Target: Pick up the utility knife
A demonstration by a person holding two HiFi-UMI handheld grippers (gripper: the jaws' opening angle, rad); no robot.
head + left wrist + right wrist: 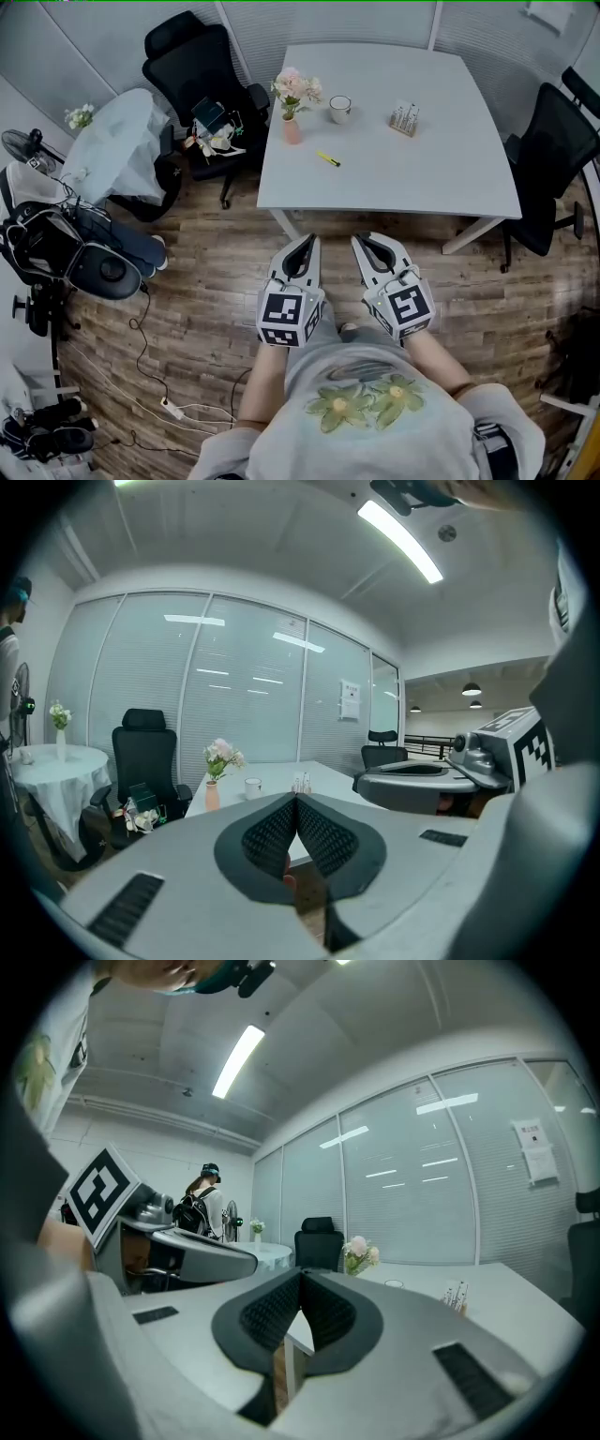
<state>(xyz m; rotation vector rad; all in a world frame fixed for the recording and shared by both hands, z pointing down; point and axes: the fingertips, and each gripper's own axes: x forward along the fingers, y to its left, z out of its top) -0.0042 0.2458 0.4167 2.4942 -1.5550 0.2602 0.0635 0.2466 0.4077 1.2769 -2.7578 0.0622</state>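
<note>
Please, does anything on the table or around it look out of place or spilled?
Nothing is spilled on the table; vase and cup stand upright, the knife lies flat. Only the chair at its left holds loose clutter on the seat.

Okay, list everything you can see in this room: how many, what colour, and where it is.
table: one, white, ahead of the person
utility knife: one, yellow, on the table's near left part
vase: one, pink, holding pale flowers, by the table's left edge
cup: one, white, right of the vase
small rack: one, pale, right of the cup
left chair: one, black, at the table's far left corner
right chair: one, black, at the table's right side
round table: one, white cloth, far left
bags: several, dark, on the wooden floor at left
power strip: one, white, on the floor
left gripper: grey, jaws shut, empty
right gripper: grey, jaws shut, empty
</note>
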